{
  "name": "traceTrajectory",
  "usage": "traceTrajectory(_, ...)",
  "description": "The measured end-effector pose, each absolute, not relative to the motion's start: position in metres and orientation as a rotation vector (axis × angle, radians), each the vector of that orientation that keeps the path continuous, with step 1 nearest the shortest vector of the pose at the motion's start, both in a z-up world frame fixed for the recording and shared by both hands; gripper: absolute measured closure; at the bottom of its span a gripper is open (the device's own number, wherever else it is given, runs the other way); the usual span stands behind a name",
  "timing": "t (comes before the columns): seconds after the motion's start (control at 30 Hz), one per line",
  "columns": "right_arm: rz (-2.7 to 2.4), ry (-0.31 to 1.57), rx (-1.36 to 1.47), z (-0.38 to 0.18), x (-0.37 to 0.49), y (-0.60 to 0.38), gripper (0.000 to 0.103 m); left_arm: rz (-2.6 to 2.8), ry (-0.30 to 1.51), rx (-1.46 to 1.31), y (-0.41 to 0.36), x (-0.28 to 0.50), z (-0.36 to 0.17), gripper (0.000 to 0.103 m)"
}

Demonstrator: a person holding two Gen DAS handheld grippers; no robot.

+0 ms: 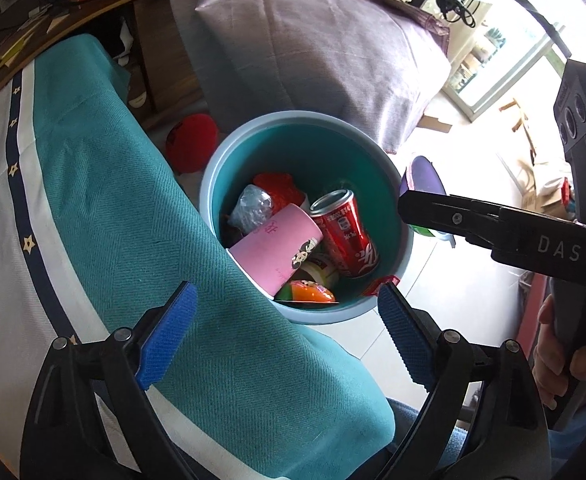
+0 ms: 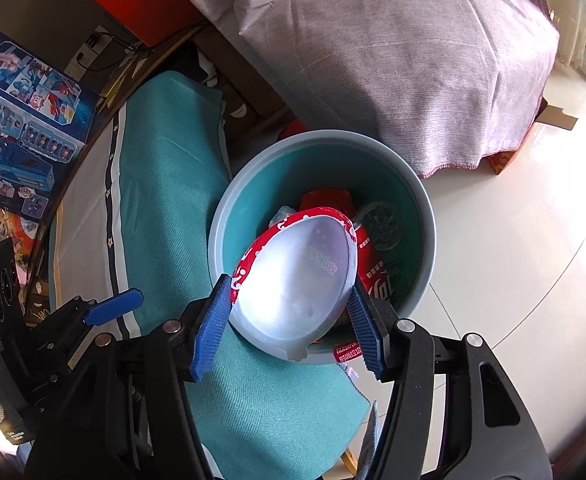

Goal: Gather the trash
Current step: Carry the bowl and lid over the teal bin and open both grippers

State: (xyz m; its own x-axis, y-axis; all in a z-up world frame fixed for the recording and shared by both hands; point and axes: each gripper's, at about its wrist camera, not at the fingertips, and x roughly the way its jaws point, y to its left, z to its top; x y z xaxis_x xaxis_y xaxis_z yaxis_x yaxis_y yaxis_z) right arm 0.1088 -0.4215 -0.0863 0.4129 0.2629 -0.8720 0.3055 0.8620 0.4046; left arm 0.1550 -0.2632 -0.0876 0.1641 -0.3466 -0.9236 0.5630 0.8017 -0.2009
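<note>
Blue ribbed pads of the right gripper [image 2: 289,320] fill the bottom of the right wrist view, clamped on either side of a squashed white cup [image 2: 297,280] with a red patterned rim, its hollow turned toward the camera. That cup hangs directly over the mouth of a round teal bin [image 2: 421,200] at mid-frame. Inside the bin, seen best from the left wrist view, lie a red soda can [image 1: 345,236], a pink paper cup [image 1: 277,252], a crumpled clear wrapper [image 1: 253,206], a piece of red plastic [image 1: 275,188] and an orange packet [image 1: 307,294]. At the bottom of that view the left gripper [image 1: 289,336] is spread wide with nothing between its pads, hovering above a teal cloth [image 1: 113,200] that drapes the surface at the left, just beside the bin. From the right edge of the same view the right gripper reaches in, the cup showing purple at its tip. A mauve cover [image 2: 393,60] spreads over furniture in the upper part of both frames, and pale floor tiles [image 2: 513,260] brighten the right side.
</note>
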Motion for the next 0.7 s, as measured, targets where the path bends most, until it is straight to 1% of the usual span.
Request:
traceTrajectory(0.13, -0.031, 1.17, 0.554, -0.085, 0.112, -0.414, 0.046, -0.651, 1.243, 0.196, -0.255, 0.154, -0.085, 0.011)
traceTrajectory(0.17, -0.033, 1.173, 0.556, -0.086, 0.112, -0.413, 0.044, -0.65, 1.242, 0.192, -0.253, 0.154, -0.084, 0.011)
traceTrajectory(0.2, -0.037, 1.174, 0.558, -0.085, 0.112, -0.413, 0.039, -0.65, 1.242, 0.188, -0.252, 0.155, -0.084, 0.011)
traceTrajectory(0.23, -0.042, 1.173, 0.557, -0.085, 0.113, -0.413, 0.037, -0.648, 1.244, 0.184, -0.25, 0.155, -0.084, 0.011)
traceTrajectory(0.3, -0.048, 1.172, 0.554, -0.084, 0.112, -0.412, 0.036, -0.646, 1.246, 0.179, -0.246, 0.155, -0.084, 0.011)
traceTrajectory(0.33, -0.051, 1.173, 0.555, -0.083, 0.112, -0.411, 0.033, -0.645, 1.247, 0.176, -0.244, 0.154, -0.084, 0.011)
traceTrajectory(0.43, -0.061, 1.172, 0.549, -0.08, 0.112, -0.409, 0.03, -0.641, 1.246, 0.163, -0.238, 0.154, -0.084, 0.011)
traceTrajectory(0.6, -0.064, 1.176, 0.554, -0.077, 0.108, -0.404, 0.026, -0.635, 1.248, 0.143, -0.23, 0.152, -0.082, 0.011)
traceTrajectory(0.7, -0.069, 1.182, 0.556, -0.075, 0.107, -0.401, 0.026, -0.632, 1.245, 0.131, -0.225, 0.151, -0.08, 0.011)
